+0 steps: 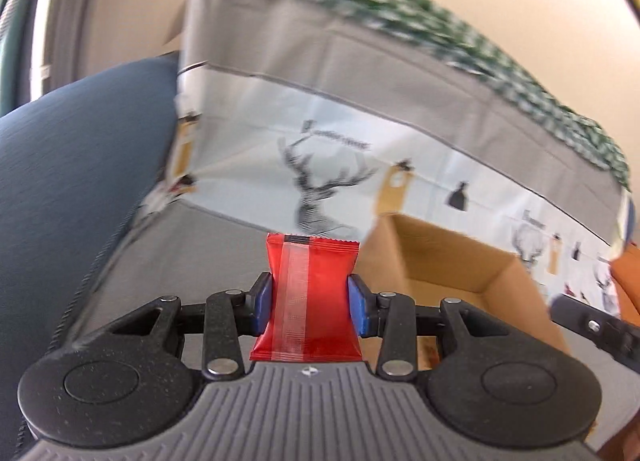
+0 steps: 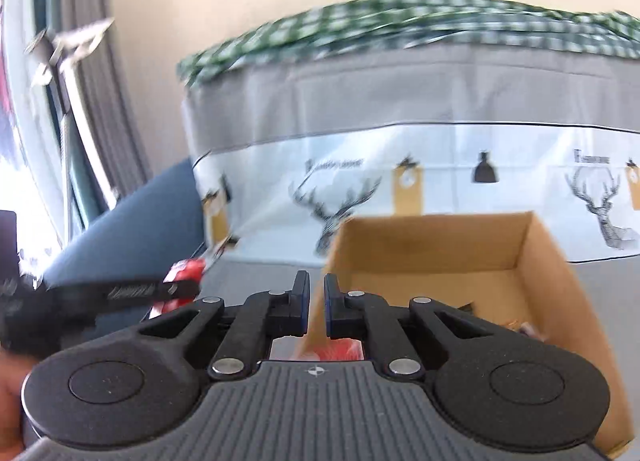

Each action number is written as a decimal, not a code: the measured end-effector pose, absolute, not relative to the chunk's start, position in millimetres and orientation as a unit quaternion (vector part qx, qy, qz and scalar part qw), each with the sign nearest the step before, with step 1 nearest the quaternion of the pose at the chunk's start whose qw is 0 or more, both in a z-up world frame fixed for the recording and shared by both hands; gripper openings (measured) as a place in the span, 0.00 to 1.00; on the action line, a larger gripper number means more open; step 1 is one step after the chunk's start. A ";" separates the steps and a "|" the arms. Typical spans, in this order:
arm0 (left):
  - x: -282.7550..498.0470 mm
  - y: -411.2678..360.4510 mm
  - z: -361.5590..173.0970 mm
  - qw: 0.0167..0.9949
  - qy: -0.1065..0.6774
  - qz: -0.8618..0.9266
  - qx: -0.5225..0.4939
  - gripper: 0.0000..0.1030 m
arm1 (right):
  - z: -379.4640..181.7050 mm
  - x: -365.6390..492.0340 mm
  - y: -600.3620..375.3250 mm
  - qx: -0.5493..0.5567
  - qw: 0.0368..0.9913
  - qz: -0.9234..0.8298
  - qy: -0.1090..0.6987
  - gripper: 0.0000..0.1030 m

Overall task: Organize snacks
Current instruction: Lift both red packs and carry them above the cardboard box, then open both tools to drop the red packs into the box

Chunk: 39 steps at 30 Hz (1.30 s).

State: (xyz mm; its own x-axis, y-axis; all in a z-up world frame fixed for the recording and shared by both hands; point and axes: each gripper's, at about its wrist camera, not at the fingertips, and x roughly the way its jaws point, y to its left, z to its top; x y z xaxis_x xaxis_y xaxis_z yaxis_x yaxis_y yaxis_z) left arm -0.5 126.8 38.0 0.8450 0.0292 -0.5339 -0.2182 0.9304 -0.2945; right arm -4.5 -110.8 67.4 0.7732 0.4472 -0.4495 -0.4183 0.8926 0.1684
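The left tongs (image 1: 310,299) are clamped on a glossy red snack packet (image 1: 308,301) with crimped ends and a pale seam strip, held above the grey cloth beside the open cardboard box (image 2: 532,257). The right tongs (image 2: 316,301) are together, empty. The writing by the printed deer is too blurred to read.

Your left wrist view looks from left of the cardboard box (image 1: 460,261), close, facing the deer-print cloth (image 1: 360,133). Your right wrist view faces both from nearer, directly before the box (image 2: 440,257).
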 end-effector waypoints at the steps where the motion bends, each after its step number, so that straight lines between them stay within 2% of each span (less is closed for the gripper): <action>1: 3.1 121.4 38.3 0.945 0.270 0.061 -0.173 0.42 | 65.8 2.0 -118.8 0.032 0.941 0.230 0.247 0.06; 8: 22.2 110.2 35.5 0.930 0.289 0.022 -0.225 0.42 | 32.0 20.4 -166.0 0.062 0.949 0.177 0.254 0.06; 13: 27.8 76.3 45.5 0.934 0.283 -0.046 -0.215 0.43 | 30.9 17.7 -178.4 0.061 0.954 0.162 0.244 0.10; 15: 28.7 55.6 47.9 0.933 0.283 -0.086 -0.205 0.44 | 31.9 14.7 -181.3 0.052 0.957 0.157 0.239 0.37; 18: 27.2 29.0 50.1 0.933 0.282 -0.130 -0.184 0.50 | 33.9 13.4 -189.2 0.055 0.961 0.146 0.230 0.60; 22: 19.8 12.3 53.6 0.939 0.268 -0.144 -0.163 0.63 | 38.3 14.9 -204.4 0.071 0.964 0.124 0.225 0.68; 24: 13.3 10.5 55.8 0.940 0.264 -0.140 -0.162 0.67 | 42.4 12.9 -210.9 0.076 0.965 0.115 0.225 0.82; 27: -2.9 4.9 60.1 0.947 0.256 -0.127 -0.150 0.76 | 51.1 5.0 -219.4 0.075 0.965 0.111 0.226 0.97; 34: -56.7 -27.7 58.0 0.959 0.258 -0.079 -0.086 0.84 | 45.8 -32.7 -240.0 0.049 0.963 0.095 0.246 0.99; 36: -66.1 -32.9 51.6 0.953 0.280 -0.068 -0.093 0.89 | 37.4 -42.1 -244.0 0.048 0.960 0.088 0.260 0.99; 39: -68.1 -32.8 35.7 0.932 0.334 -0.056 -0.129 0.89 | 27.6 -52.4 -246.4 0.048 0.956 0.083 0.278 0.99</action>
State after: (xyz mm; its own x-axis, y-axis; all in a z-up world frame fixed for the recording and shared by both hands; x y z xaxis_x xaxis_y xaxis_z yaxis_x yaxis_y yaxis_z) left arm -68.1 -32.8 35.7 0.7708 -0.1901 -0.6081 0.0173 0.9603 -0.2783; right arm -52.4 -246.4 27.6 0.8311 0.1857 -0.5242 -0.1317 0.9815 0.1388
